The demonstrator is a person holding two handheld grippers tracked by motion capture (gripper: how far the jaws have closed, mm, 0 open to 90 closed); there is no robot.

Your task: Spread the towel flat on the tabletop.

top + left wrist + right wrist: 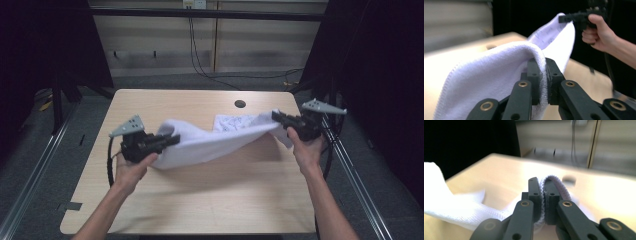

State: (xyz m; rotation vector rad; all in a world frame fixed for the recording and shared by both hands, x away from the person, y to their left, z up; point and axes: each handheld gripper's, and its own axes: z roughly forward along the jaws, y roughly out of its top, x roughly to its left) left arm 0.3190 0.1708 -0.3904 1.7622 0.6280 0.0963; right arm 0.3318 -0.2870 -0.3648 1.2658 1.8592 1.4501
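A white towel hangs stretched between both grippers above the wooden table. My left gripper is shut on one end of it; in the left gripper view the towel folds over the closed jaws of the left gripper. My right gripper is shut on the other end; in the right gripper view the towel's hemmed edge is pinched in the right gripper. A patterned part of the towel sags toward the table. The right gripper also appears in the left gripper view.
A round hole sits near the table's far edge. Metal rails run along both sides of the table. Black cables hang down the back wall, and dark curtains stand to the left and right.
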